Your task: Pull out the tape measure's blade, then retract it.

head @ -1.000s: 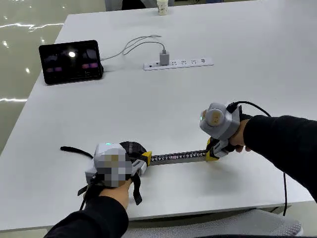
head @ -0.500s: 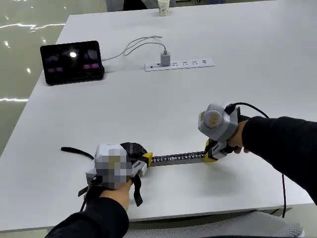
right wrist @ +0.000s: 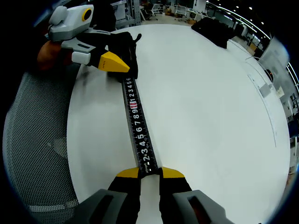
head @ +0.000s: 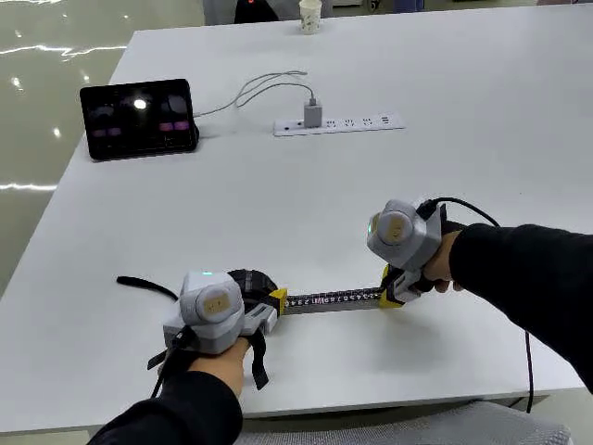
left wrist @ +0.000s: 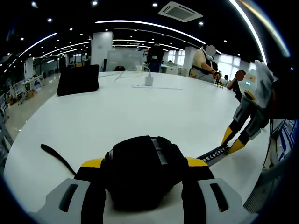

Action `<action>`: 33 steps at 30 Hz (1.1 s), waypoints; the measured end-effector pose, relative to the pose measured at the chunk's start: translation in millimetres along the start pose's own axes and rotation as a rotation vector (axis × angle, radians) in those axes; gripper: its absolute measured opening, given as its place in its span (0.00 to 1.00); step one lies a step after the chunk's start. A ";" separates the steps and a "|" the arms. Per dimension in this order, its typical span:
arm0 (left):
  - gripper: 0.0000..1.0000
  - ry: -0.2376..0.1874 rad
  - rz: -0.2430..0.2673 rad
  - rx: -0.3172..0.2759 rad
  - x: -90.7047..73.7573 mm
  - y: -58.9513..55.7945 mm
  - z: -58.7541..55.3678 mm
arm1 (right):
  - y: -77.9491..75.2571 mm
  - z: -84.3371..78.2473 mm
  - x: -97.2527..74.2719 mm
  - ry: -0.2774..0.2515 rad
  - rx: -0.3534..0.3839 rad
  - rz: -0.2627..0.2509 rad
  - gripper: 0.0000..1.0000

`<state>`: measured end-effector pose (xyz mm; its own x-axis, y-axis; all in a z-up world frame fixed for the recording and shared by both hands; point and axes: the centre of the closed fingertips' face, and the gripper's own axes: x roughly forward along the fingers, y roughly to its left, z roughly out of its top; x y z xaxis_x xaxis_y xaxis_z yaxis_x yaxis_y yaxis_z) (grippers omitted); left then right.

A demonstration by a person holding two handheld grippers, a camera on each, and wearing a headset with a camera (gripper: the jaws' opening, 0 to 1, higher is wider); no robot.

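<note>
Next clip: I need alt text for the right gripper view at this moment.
Yellow-tipped right tongs pinch the end of a black tape measure blade with white numerals, which runs flat across the white table to its black case. The left tongs, also yellow-tipped, clamp that case near the table's edge.

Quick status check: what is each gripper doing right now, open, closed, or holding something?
Left gripper: closed on the tape measure case.
Right gripper: closed on the tip of the blade.
</note>
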<state>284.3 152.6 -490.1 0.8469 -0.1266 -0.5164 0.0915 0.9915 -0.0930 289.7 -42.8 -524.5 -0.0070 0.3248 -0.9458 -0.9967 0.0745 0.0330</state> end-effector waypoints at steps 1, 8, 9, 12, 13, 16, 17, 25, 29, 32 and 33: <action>0.61 0.000 0.000 0.000 -0.2 0.0 -0.2 | 0.0 0.4 0.4 0.000 0.001 -0.001 0.11; 0.61 0.000 -0.002 -0.001 -0.1 -0.1 -0.8 | -0.3 2.2 2.5 0.003 -0.004 -0.004 0.11; 0.61 0.000 -0.001 -0.001 -0.3 0.0 -0.9 | 0.0 3.0 2.6 0.005 -0.006 -0.004 0.11; 0.61 0.001 -0.002 -0.002 -0.2 0.0 -1.2 | 0.2 4.5 3.0 0.005 -0.005 -0.003 0.11; 0.61 0.001 -0.002 -0.002 -0.3 0.1 -1.4 | 0.4 5.0 3.2 0.004 -0.006 -0.003 0.11; 0.61 0.001 -0.002 -0.002 0.0 0.4 -1.2 | 0.7 6.2 3.7 0.001 -0.006 -0.003 0.11; 0.61 0.001 -0.002 -0.002 -0.1 0.4 -1.3 | 0.7 6.9 3.9 -0.001 -0.006 -0.003 0.11; 0.61 0.001 -0.003 -0.001 0.4 0.4 -1.2 | 1.8 10.2 5.0 -0.012 -0.013 -0.003 0.11; 0.61 0.001 -0.004 0.000 0.5 0.3 -0.8 | 3.2 12.3 5.8 -0.013 -0.043 -0.003 0.11; 0.61 0.001 -0.004 0.000 0.7 0.1 -0.3 | 5.4 12.2 6.3 -0.008 -0.075 0.001 0.12; 0.61 0.001 -0.004 0.000 0.6 0.1 -0.2 | 4.7 13.0 6.7 -0.012 -0.085 0.001 0.12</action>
<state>284.7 152.6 -490.6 0.8463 -0.1308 -0.5164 0.0952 0.9909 -0.0951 286.0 -27.9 -526.5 -0.0074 0.3363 -0.9417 -1.0000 -0.0061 0.0056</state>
